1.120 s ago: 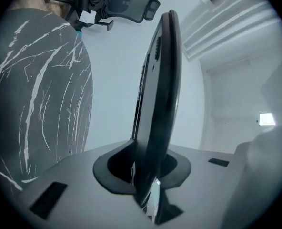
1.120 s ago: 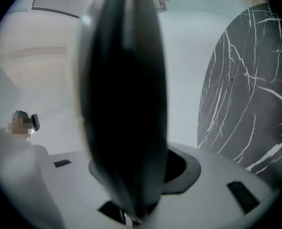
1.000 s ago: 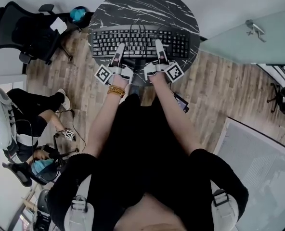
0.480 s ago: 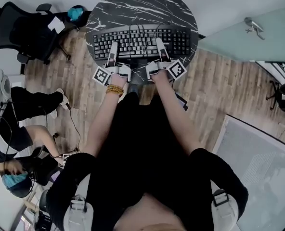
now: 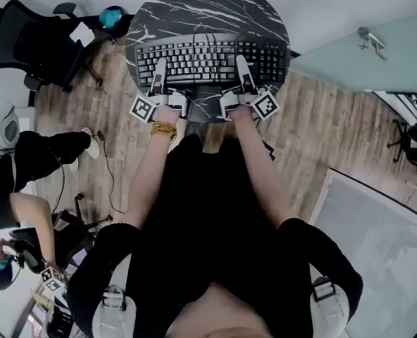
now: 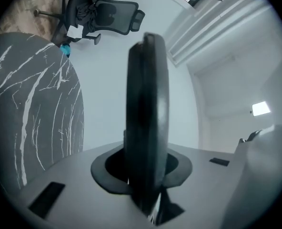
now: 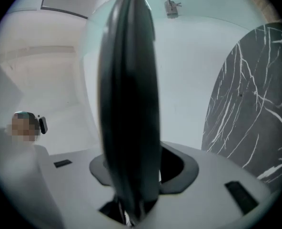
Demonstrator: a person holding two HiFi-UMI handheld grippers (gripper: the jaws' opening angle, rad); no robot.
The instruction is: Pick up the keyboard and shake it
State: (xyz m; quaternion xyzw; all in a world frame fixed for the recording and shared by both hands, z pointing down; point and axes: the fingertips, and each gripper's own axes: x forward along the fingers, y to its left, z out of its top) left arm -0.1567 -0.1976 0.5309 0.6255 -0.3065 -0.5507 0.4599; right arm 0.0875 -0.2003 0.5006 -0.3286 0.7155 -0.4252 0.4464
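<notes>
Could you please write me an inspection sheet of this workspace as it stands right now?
Surface: round black marble table.
Job's things: black keyboard, gripped along its near edge.
Clutter: nothing seen.
Grippers: left gripper and right gripper both shut on the keyboard.
Cables: thin cable looped over the keyboard's far side.
Surroundings: wood floor, black office chair, another person at left, glass door at right.

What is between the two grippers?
The middle of the black computer keyboard, seen in the head view; left gripper and right gripper each clamp its near edge.
</notes>
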